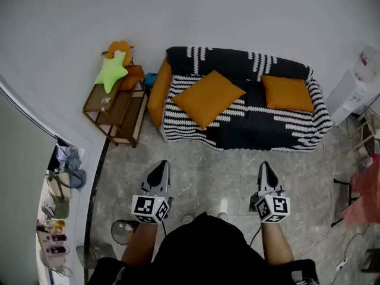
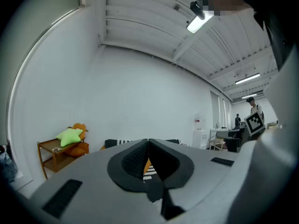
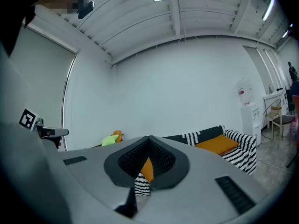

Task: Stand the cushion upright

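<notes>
A large orange cushion (image 1: 208,98) lies flat and skewed on the left seat of the black-and-white striped sofa (image 1: 249,132). A second orange cushion (image 1: 287,93) lies flat on the right seat; it also shows in the right gripper view (image 3: 217,144). A third orange cushion (image 1: 158,92) leans at the sofa's left arm. My left gripper (image 1: 161,165) and right gripper (image 1: 265,167) hover over the grey floor well short of the sofa, both pointing level at it. Each is shut with nothing held: left gripper (image 2: 148,142), right gripper (image 3: 149,138).
A wooden side table (image 1: 116,108) with a green star plush (image 1: 112,70) stands left of the sofa. A white water dispenser (image 1: 359,82) and a pink cloth (image 1: 365,190) are at the right. A small fan (image 1: 123,230) sits on the floor by my left leg.
</notes>
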The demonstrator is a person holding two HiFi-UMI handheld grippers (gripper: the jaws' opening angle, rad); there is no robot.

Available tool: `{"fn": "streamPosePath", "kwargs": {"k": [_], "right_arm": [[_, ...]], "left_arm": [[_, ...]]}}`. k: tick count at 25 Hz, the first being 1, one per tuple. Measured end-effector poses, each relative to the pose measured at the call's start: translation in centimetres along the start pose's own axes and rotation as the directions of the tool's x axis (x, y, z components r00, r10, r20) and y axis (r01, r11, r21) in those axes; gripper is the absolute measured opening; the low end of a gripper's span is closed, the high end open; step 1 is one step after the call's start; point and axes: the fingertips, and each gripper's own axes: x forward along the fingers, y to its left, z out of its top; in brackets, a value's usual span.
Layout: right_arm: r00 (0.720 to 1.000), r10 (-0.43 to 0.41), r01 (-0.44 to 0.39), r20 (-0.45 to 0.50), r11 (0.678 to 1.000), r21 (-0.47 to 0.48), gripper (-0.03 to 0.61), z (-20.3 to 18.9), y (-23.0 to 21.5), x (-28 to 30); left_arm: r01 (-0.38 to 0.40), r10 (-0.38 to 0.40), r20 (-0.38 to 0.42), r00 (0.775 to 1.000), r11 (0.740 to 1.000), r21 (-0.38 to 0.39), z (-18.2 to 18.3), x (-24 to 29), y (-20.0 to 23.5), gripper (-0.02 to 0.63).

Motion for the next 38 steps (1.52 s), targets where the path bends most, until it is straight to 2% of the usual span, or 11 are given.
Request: {"fn": "streamPosePath", "kwargs": {"k": [10,20,25,26,27,28,34,38], "right_arm": [[1.0,0.026,-0.026,0.005,1.0,0.006,0.029,0.3,-0.2,0.7],[1.0,0.003,-0.003,0.004,0.999,0.032,0.029,0.1,-3.1,0.4],[0.997,0.022,-0.026,0.075,0.998,0.053,0.033,1.8,-4.3,-0.1],[0.996,0.039,-0.044,0.086,0.998,0.053,0.054,2.1,-4.3,-0.2],[0.994,0.057,-0.061,0.09,0.997,0.051,0.197,2.2,-4.3,-0.2],[0.993,0.071,-0.075,0.089,0.996,0.05,0.295,2.3,-4.4,-0.1],[0.995,0.07,-0.076,0.072,0.994,0.074,0.324,2.3,-7.7,-1.1],[0.995,0.083,-0.086,0.063,0.995,0.048,0.323,2.7,-10.5,-1.8]], "left_arm": [[0.034,-0.034,0.014,0.999,0.999,-0.013,0.1,1.4,-1.8,0.021],[0.04,-0.04,-0.018,0.999,0.999,-0.007,-0.5,3.1,-3.6,0.021],[0.056,-0.056,0.025,0.998,0.998,-0.01,0.4,4.2,-5.7,0.026],[0.061,-0.06,0.03,0.998,0.998,-0.018,0.5,4.5,-6.1,0.104],[0.065,-0.064,0.028,0.998,0.997,-0.028,0.5,4.8,-6.4,0.257],[0.066,-0.065,0.026,0.998,0.997,-0.034,0.5,5.1,-6.8,0.306],[0.056,-0.056,0.015,0.998,0.998,-0.01,0.5,6.6,-9.9,0.321],[0.044,-0.044,0.005,0.999,0.999,-0.016,0.5,7.5,-12.3,0.324]]}}
